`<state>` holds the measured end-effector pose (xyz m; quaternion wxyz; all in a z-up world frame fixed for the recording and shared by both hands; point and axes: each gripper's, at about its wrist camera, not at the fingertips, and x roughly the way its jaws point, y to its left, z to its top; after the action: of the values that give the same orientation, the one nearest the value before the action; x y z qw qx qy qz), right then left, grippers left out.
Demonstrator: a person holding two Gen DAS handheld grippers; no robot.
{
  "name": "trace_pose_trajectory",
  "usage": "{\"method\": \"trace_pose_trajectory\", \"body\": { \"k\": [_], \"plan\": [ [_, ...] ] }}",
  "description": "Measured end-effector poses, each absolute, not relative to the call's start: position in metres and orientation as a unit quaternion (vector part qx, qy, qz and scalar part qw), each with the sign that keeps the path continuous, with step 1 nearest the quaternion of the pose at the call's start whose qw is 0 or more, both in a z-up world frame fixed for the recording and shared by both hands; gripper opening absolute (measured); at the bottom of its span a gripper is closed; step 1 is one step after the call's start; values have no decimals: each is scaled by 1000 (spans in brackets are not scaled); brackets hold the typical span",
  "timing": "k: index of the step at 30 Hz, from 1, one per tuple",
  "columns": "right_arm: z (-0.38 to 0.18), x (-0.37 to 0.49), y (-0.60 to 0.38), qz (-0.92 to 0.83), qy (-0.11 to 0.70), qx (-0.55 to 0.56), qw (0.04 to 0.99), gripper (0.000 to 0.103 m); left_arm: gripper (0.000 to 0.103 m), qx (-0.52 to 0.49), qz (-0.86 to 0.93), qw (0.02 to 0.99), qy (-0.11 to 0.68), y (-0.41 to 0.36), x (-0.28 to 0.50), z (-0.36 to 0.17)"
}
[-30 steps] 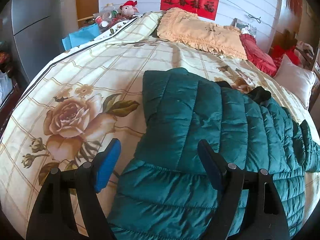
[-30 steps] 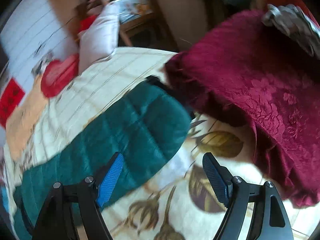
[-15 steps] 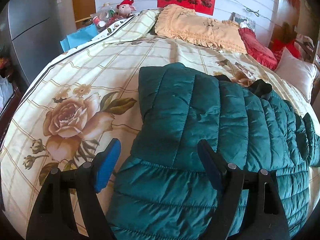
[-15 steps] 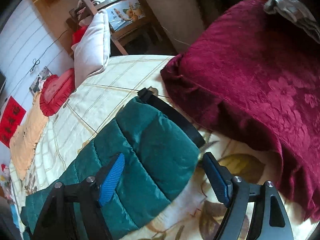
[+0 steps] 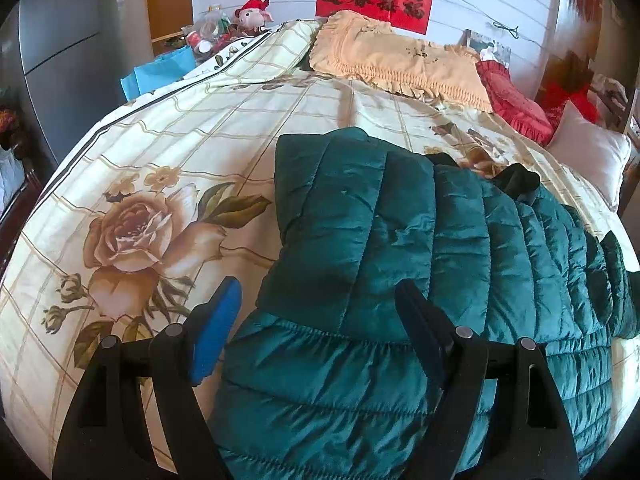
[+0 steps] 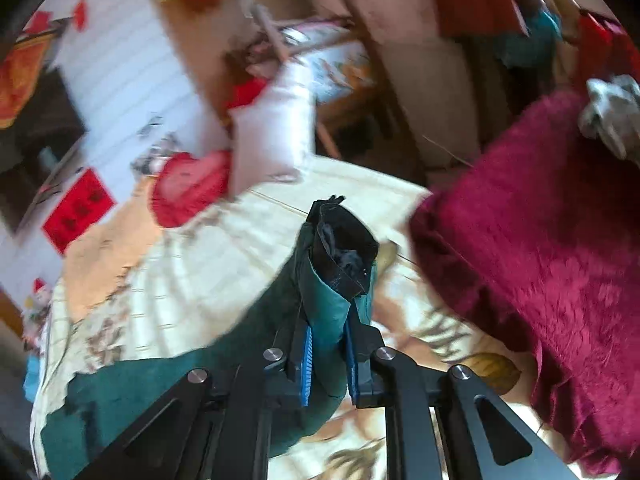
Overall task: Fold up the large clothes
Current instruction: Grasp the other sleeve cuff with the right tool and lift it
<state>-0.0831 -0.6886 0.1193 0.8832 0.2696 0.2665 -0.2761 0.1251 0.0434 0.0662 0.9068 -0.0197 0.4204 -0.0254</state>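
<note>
A dark green quilted jacket (image 5: 400, 240) lies spread on the flowered bedsheet (image 5: 160, 152), with one sleeve folded across its body. My left gripper (image 5: 316, 292) hovers open over the jacket's near edge, with its blue pad (image 5: 216, 332) left of the fabric and nothing pinched. In the right wrist view my right gripper (image 6: 328, 328) is shut on the end of a green sleeve (image 6: 324, 308). The sleeve's black cuff (image 6: 344, 252) sticks up beyond the fingertips, raised off the bed. The view is motion-blurred.
A peach frilled pillow (image 5: 400, 64), a red pillow (image 5: 512, 96) and a white pillow (image 5: 588, 152) lie at the head of the bed. A crimson plush blanket (image 6: 540, 240) is heaped just right of the held sleeve. A plush toy (image 5: 252, 12) and clutter sit beyond the bed's far left corner.
The right gripper came down over the sleeve end, closed on it and lifted it off the bed. The left gripper stayed open and still.
</note>
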Motion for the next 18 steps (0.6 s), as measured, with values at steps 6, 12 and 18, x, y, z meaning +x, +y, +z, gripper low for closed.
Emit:
{"method": "trace_pose_trajectory", "body": {
  "k": [6, 12, 18],
  "plan": [
    [180, -69, -621, -191, 245, 230, 922, 13, 80, -25, -27, 908, 417, 49, 121, 71],
    [219, -34, -535, -104, 244, 191, 945, 13, 80, -28, -27, 907, 418, 58, 117, 73],
    [226, 8, -445, -31, 271, 156, 949, 13, 80, -30, -25, 906, 422, 67, 115, 74]
  ]
}}
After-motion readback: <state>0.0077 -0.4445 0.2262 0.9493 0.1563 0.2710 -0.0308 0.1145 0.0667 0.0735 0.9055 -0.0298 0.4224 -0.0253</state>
